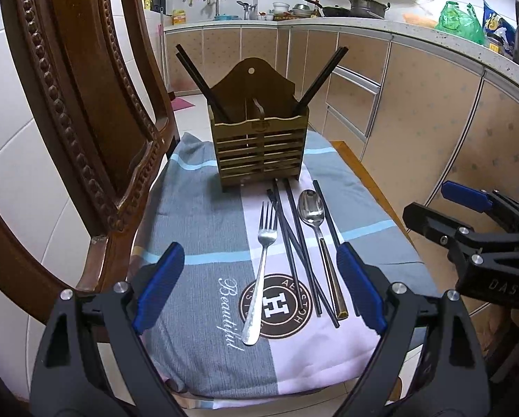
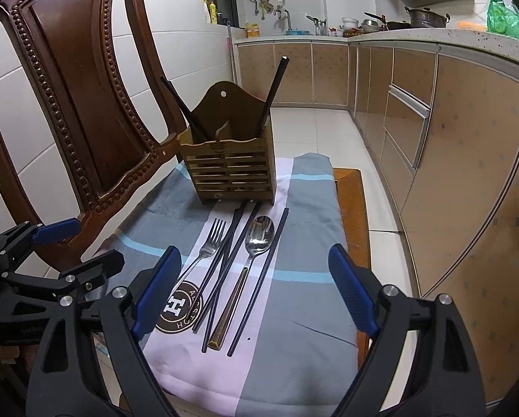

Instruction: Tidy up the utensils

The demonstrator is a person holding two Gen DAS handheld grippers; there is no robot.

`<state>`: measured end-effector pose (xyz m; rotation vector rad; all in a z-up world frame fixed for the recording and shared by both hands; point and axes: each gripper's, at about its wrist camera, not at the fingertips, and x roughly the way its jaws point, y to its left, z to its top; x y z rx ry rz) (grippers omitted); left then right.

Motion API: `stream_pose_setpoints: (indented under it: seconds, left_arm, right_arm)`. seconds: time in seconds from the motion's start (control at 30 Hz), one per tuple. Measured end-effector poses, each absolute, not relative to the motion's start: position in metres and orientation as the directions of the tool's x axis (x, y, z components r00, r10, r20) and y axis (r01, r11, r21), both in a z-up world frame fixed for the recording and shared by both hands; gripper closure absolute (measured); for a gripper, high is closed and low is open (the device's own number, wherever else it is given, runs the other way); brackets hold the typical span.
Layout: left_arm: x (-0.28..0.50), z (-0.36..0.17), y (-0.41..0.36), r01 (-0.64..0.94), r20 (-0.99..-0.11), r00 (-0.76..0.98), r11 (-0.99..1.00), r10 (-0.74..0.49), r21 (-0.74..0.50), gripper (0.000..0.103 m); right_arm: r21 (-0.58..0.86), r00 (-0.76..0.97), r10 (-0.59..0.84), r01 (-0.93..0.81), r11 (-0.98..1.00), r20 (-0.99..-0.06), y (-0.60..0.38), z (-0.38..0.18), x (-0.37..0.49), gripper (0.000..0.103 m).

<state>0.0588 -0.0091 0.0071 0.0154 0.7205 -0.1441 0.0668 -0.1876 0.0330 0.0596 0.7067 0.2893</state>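
Note:
A wooden slatted utensil holder (image 1: pixel 259 146) (image 2: pixel 230 170) stands at the far end of a cloth-covered chair seat, with black chopsticks (image 1: pixel 197 80) leaning out of both sides. On the cloth in front of it lie a fork (image 1: pixel 262 271) (image 2: pixel 204 253), a spoon (image 1: pixel 316 232) (image 2: pixel 256 246) and several black chopsticks (image 1: pixel 294 236) (image 2: pixel 259 285). My left gripper (image 1: pixel 259 285) is open and empty above the near ends of the utensils. My right gripper (image 2: pixel 256 292) is open and empty, also over them, and shows at the right of the left wrist view (image 1: pixel 443 208).
The carved wooden chair back (image 1: pixel 85 121) (image 2: pixel 85 104) rises on the left. The striped cloth (image 1: pixel 197 229) (image 2: pixel 304 312) covers the seat. Kitchen cabinets (image 1: pixel 433 139) (image 2: pixel 468 173) and a counter with pots run along the right; tiled floor lies beyond.

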Motion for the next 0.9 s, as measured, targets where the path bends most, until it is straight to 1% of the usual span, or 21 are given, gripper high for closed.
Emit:
stream_pose_setpoints:
  seconds: [0.77,0.9]
  left_arm:
    - [0.068,-0.006,-0.011,0.141,-0.673,0.728,0.989,-0.130,-0.039,0.015]
    - [0.076,-0.014,-0.013,0.138,-0.683,0.720,0.990,-0.123,-0.033,0.017]
  right_arm:
    - [0.143,0.713,0.278,-0.245,0.959,-0.643,-0.188,0.026,0.073,0.018]
    - [0.135,0.707,0.263,-0.233,0.963,-0.656,-0.188,0.022,0.080,0.018]
